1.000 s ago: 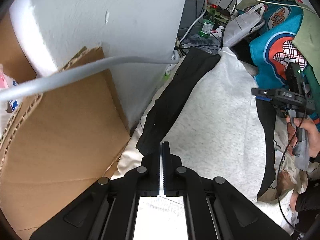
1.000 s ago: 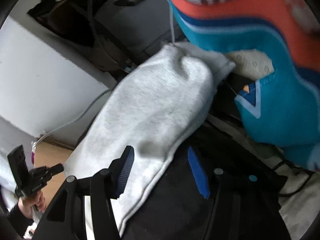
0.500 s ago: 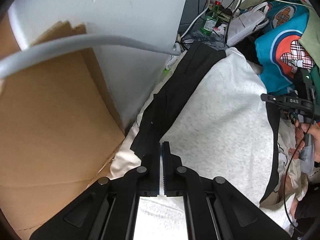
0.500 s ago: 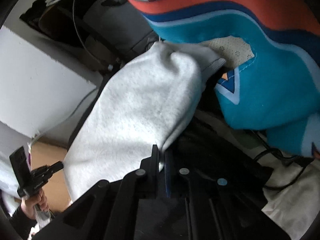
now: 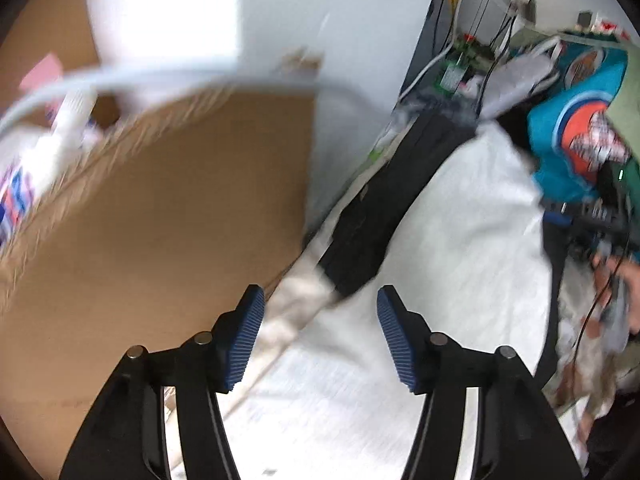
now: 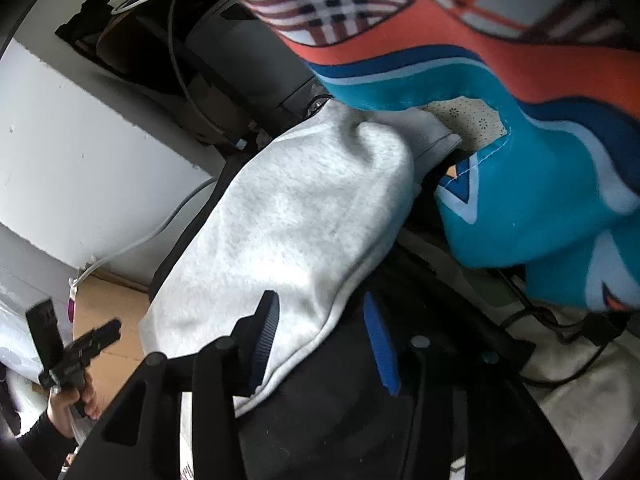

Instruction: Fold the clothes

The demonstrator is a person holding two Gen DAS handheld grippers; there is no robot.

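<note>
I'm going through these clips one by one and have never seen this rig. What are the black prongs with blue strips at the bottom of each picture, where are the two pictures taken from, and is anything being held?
The prongs are handheld two-finger grippers, one in each of a person's hands. Each picture comes from a camera on one gripper, looking along its fingers.

The left gripper has just been opening, and nothing is between its blue pads. The right gripper has also just been opening; the hem of the grey sweatshirt lies between its pads, apparently unpinched.

The sweatshirt lies over a black garment, with a teal and orange garment beyond and cardboard beside the pile.
</note>
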